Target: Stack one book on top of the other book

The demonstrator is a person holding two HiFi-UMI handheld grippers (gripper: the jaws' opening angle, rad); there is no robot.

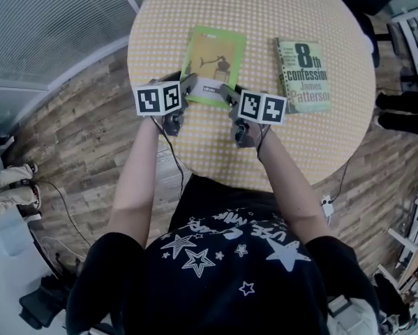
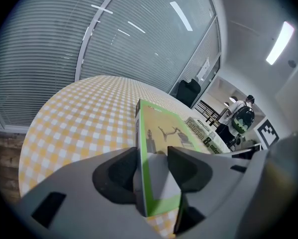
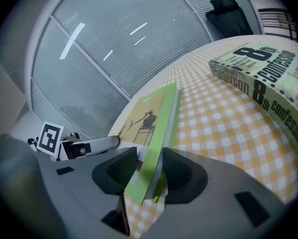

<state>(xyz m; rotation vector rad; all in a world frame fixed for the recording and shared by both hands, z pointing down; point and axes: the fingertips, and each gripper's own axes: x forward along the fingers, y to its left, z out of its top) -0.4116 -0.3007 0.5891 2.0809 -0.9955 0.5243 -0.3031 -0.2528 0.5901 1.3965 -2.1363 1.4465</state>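
A green book (image 1: 214,58) lies flat on the round checked table (image 1: 278,152). To its right lies a thicker paperback (image 1: 304,72) with big black lettering. My left gripper (image 1: 190,86) is at the green book's near left corner, my right gripper (image 1: 229,93) at its near right corner. In the left gripper view the green book (image 2: 163,133) stands between the jaws of the left gripper (image 2: 151,169); one pad lies against its underside, while the other does not visibly press on the cover. My right gripper (image 3: 149,171) is shut on the green book's (image 3: 151,113) edge. The paperback (image 3: 258,78) lies apart.
The table's near edge (image 1: 215,179) is close behind both grippers, above a wood plank floor (image 1: 76,138). A slatted glass wall (image 2: 114,39) curves round the far side. A person (image 2: 243,116) stands in the background. Bare tabletop (image 1: 264,5) lies beyond the books.
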